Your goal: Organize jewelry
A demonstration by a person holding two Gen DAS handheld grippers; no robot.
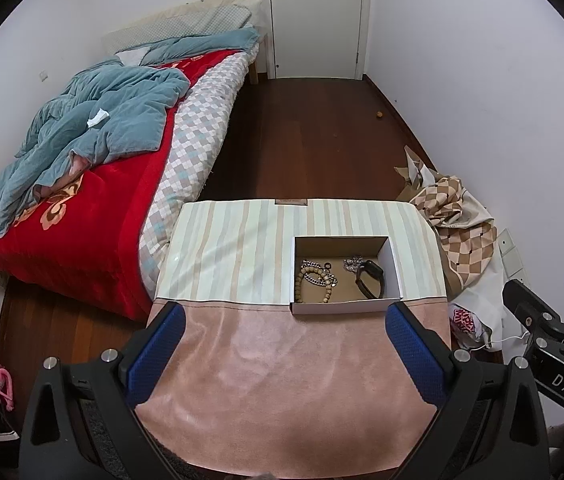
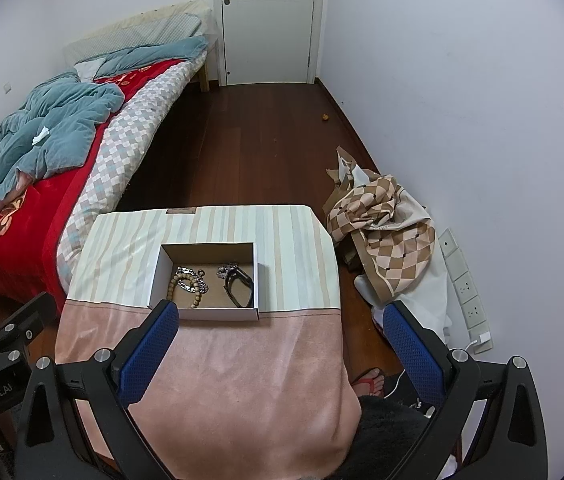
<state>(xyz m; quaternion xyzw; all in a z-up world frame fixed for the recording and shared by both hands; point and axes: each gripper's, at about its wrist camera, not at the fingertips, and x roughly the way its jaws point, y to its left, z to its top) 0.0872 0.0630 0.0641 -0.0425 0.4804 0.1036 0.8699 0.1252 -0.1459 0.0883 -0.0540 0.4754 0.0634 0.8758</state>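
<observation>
Currently we hold both tongs, left (image 1: 285, 322) and right (image 2: 280, 320), spread wide and empty above the cloth-covered desk (image 1: 242, 360). On it, the rectangular cardboard box (image 1: 338, 307) contains wooden beads (image 1: 309, 280), a metal chain (image 1: 324, 279) and a black band (image 1: 370, 278).

Left claw (image 1: 284, 338) is held wide open above the pink near part of the cloth-covered bench (image 1: 242, 360), nothing gripped. A cardboard box (image 1: 346, 306) is set on the striped part, right of centre. Inside it are seen a wooden bead bracelet (image 1: 310, 282), a silver chain (image 1: 322, 279), a small dark ring (image 1: 327, 266) and a black watch (image 1: 370, 280). Right claw (image 1: 542, 308) is partly seen at the right edge. An unmade bed (image 1: 82, 208) stands left.
</observation>
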